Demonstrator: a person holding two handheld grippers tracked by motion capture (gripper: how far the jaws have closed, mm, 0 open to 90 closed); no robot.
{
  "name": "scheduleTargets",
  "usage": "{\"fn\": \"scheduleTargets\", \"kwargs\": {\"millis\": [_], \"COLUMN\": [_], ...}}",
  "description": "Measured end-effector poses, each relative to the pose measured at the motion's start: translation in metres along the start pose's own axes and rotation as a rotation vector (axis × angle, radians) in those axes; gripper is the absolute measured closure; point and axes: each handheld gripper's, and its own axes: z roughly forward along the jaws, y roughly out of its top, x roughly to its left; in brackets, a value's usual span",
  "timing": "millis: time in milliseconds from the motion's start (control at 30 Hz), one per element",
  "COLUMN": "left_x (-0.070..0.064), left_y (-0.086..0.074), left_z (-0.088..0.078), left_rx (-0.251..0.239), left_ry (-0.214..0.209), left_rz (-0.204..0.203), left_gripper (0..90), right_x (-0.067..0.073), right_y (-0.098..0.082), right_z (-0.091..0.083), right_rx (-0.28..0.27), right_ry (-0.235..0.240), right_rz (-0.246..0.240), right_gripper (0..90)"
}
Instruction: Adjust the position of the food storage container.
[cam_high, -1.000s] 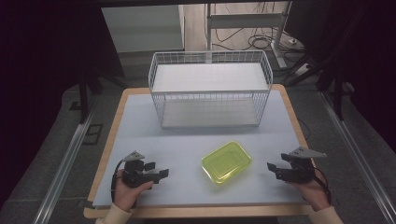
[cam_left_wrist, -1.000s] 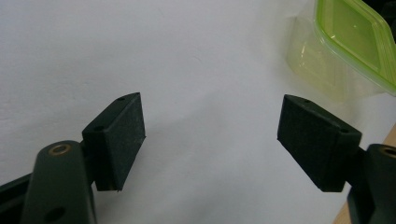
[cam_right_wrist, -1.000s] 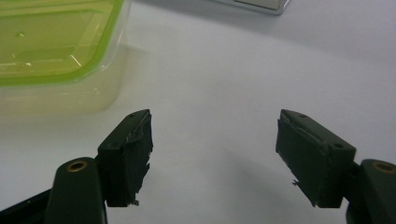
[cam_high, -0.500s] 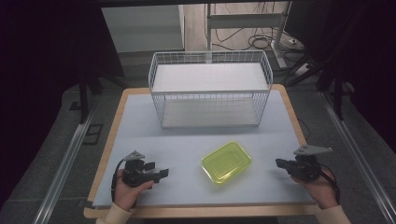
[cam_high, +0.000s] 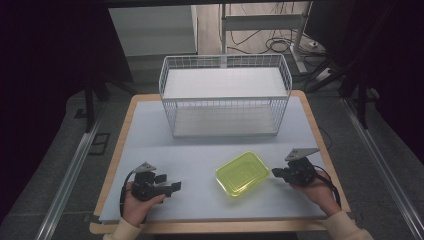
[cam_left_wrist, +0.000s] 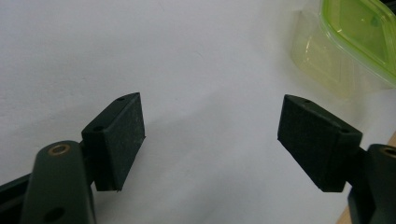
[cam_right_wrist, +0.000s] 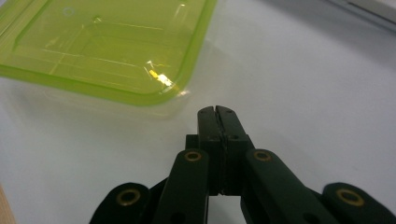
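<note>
A yellow-green lidded plastic container (cam_high: 243, 174) lies on the white table top (cam_high: 150, 130), near the front and right of centre. My right gripper (cam_high: 275, 173) is just off its right edge, shut with nothing between the jaws. In the right gripper view the closed tips (cam_right_wrist: 217, 112) point at the container's near corner (cam_right_wrist: 102, 42), a short way from it. My left gripper (cam_high: 172, 186) rests at the front left, open and pointing right, with bare table between its pads (cam_left_wrist: 210, 140). In the left gripper view the container (cam_left_wrist: 355, 32) sits far off at the upper right.
A white wire basket (cam_high: 225, 95) with a shelf stands across the back of the table. The table's wooden rim (cam_high: 320, 150) runs close behind my right hand. Dark floor, metal rails and cables surround the table.
My right gripper's jaws have closed on nothing, and the hand has moved left toward the container. The left gripper has stayed where it was.
</note>
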Motion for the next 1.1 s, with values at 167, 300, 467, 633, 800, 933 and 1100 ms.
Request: {"fn": "scheduleTargets", "kwargs": {"millis": [167,300,467,633,800,933,1100], "left_x": [-0.002,-0.001,0.003,0.003,0.004,0.005,0.007], "left_y": [0.0,0.001,0.002,0.002,0.002,0.002,0.003], "left_z": [-0.001,-0.003,-0.005,-0.006,-0.007,-0.009,-0.01], "left_rx": [-0.001,-0.009,-0.014,-0.02,-0.022,-0.029,-0.032], "left_ry": [-0.004,0.002,0.01,0.009,0.014,0.014,0.017], "left_rz": [0.007,0.002,-0.009,-0.012,-0.015,-0.019,-0.027], "left_gripper": [22.5,22.4,22.4,22.0,21.9,21.9,21.9], "right_x": [0.0,0.001,0.003,0.008,0.018,0.025,0.037], "right_y": [0.002,0.001,-0.001,-0.001,0.001,0.002,0.005], "right_z": [0.009,0.011,0.014,0.013,0.014,0.015,0.018], "right_rx": [0.007,0.005,0.003,0.01,0.024,0.03,0.044], "right_ry": [0.02,0.039,0.072,0.073,0.085,0.097,0.115], "right_rz": [0.016,0.018,0.026,0.017,0.007,-0.004,-0.022], "right_gripper": [90.0,90.0,90.0,90.0,90.0,90.0,90.0]}}
